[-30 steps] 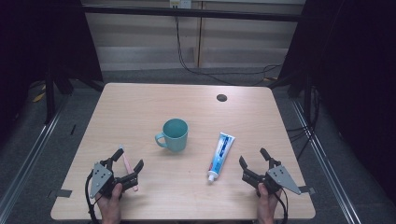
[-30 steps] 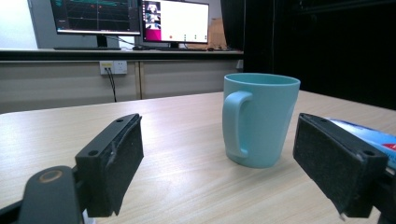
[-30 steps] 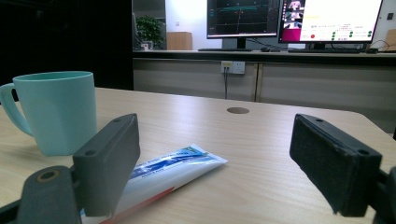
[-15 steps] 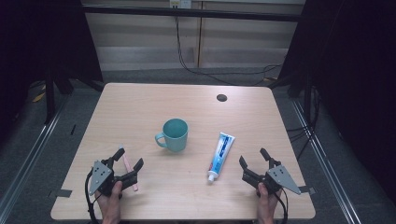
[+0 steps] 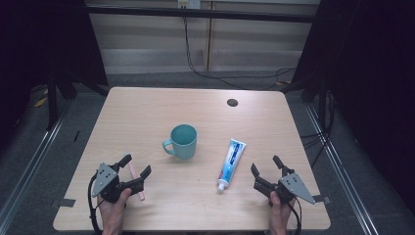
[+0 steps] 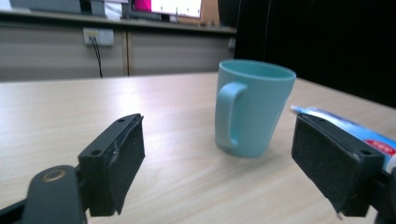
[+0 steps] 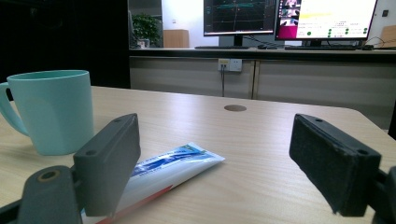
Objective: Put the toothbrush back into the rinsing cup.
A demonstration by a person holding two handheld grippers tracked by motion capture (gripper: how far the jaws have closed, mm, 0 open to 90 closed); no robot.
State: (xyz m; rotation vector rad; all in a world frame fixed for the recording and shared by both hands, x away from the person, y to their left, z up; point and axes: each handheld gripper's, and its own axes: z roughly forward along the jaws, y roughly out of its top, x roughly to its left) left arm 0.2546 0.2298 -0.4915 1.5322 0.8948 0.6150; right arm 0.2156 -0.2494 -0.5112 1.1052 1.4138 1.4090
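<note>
1. Now idle at the near edge: left gripper (image 5: 133,168) and right gripper (image 5: 266,170), jaws apart, holding nothing.
2. Straddling pink stick (image 5: 135,176) at left; tube (image 5: 231,164) at ten o'clock from right; mug (image 5: 182,141) mid-table, presumably within easy reach.

Left gripper (image 5: 136,165) barely shifts, sitting slightly nearer table's front edge, jaws wide over pink stick (image 5: 136,181). No other change visible.

Overhead light on the worktop (image 5: 147,112), evenly lit, soft short shadows; surroundings near black. High view soft, low detail. Gripper views: fingers (image 6: 114,163) slightly blurred up close, monitors (image 7: 289,18) glaring, faint sheen on wood.
</note>
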